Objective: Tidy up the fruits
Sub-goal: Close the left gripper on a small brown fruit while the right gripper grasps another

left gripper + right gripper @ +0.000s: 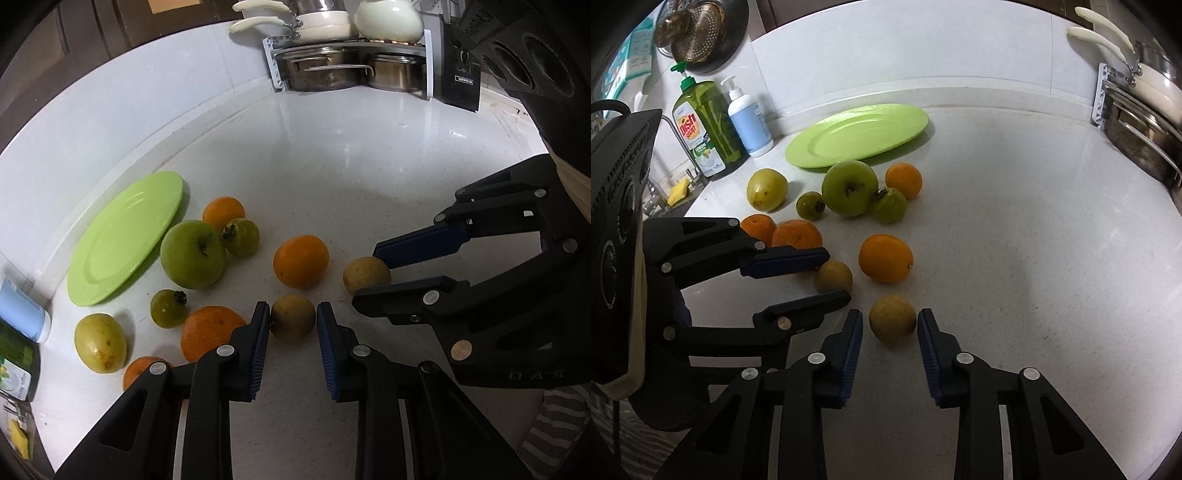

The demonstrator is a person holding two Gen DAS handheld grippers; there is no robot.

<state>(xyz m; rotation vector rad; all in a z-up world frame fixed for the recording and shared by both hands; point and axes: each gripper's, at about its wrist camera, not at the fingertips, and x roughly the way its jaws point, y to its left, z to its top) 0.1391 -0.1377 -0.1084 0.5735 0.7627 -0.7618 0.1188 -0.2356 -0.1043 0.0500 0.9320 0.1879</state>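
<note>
My left tool is clamped on one brown fruit, my right tool on another; the green plate holds nothing.

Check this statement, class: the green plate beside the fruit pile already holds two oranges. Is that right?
Not right. The green plate holds nothing; the right wrist view shows every orange lying on the counter beside it.
</note>
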